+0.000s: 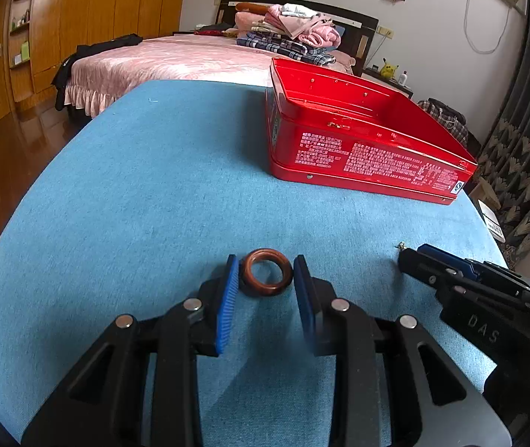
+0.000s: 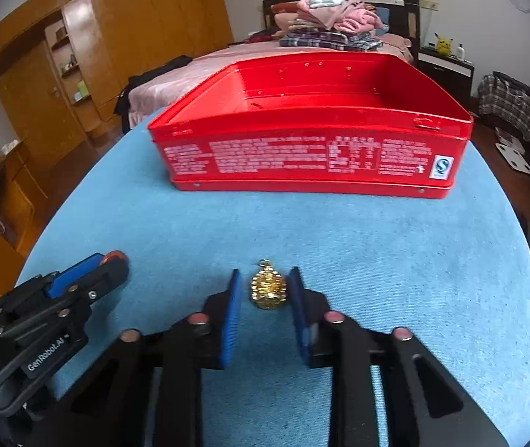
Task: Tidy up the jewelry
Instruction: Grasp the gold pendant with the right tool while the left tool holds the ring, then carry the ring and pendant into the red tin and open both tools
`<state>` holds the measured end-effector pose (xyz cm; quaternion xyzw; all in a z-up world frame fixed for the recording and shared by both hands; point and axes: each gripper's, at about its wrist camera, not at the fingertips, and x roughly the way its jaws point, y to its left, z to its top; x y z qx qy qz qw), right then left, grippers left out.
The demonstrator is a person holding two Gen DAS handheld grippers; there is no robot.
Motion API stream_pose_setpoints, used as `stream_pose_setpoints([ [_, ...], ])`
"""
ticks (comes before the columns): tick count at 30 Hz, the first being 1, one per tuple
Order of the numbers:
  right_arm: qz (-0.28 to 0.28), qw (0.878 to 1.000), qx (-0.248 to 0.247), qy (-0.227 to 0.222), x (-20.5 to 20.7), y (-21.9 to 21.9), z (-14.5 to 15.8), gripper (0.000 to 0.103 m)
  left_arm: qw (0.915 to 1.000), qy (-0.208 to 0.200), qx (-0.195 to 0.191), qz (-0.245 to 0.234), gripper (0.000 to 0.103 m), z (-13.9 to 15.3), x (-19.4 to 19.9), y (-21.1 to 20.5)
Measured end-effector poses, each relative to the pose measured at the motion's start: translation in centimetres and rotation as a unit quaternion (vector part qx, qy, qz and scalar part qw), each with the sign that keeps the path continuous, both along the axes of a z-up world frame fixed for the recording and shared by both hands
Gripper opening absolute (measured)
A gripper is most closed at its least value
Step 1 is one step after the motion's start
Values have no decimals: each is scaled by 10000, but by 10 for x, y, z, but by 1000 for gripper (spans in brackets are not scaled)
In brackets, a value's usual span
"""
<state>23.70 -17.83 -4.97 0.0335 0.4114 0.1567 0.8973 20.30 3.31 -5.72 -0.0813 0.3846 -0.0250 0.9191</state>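
Lying flat on the blue cloth (image 1: 134,205), the brown ring (image 1: 266,271) sits between the blue pads of the left gripper (image 1: 266,273); the left pad looks to touch its rim while a thin gap shows at the right pad, so the jaws bracket the ring, spread rather than clamped. To the right, the gold pendant (image 2: 268,289) rests on the same cloth between the fingers of the right gripper (image 2: 264,290), with cloth visible on both sides of it, so those jaws are also spread and grip nothing. Farther away stands the open red tin box (image 2: 313,156), its near wall covered in white print too small to read, with a small blue-and-white "S" mark at its right end. Each gripper shows in the other's view: the left gripper's body reads "GenRobot.AI", the right gripper's "DAS". Beyond the table, a pink bed (image 1: 160,59) carries folded clothes (image 1: 295,33).
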Motion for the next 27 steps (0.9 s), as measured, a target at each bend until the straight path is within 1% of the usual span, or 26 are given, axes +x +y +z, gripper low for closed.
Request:
stream_pose_setpoints([
  [2, 35, 10000, -10, -15, -1, -3, 0, 19, 10000, 2, 5, -9, 28, 0, 0, -1],
  [6, 93, 9995, -255, -135, -11, -1, 4, 19, 10000, -8, 35, -70, 28, 2, 0, -7],
  [10, 120, 9994, -256, -219, -22, -5, 9, 19, 9999, -66, 52, -128, 28, 8, -3, -13],
  [19, -3, 9981, -221, -570, -28, -28, 45, 19, 9992, -290, 86, -268, 28, 27, -10, -30],
  [27, -137, 9958, -103, -898, -15, -49, 76, 19, 9978, -540, 166, -335, 28, 56, 0, -42],
])
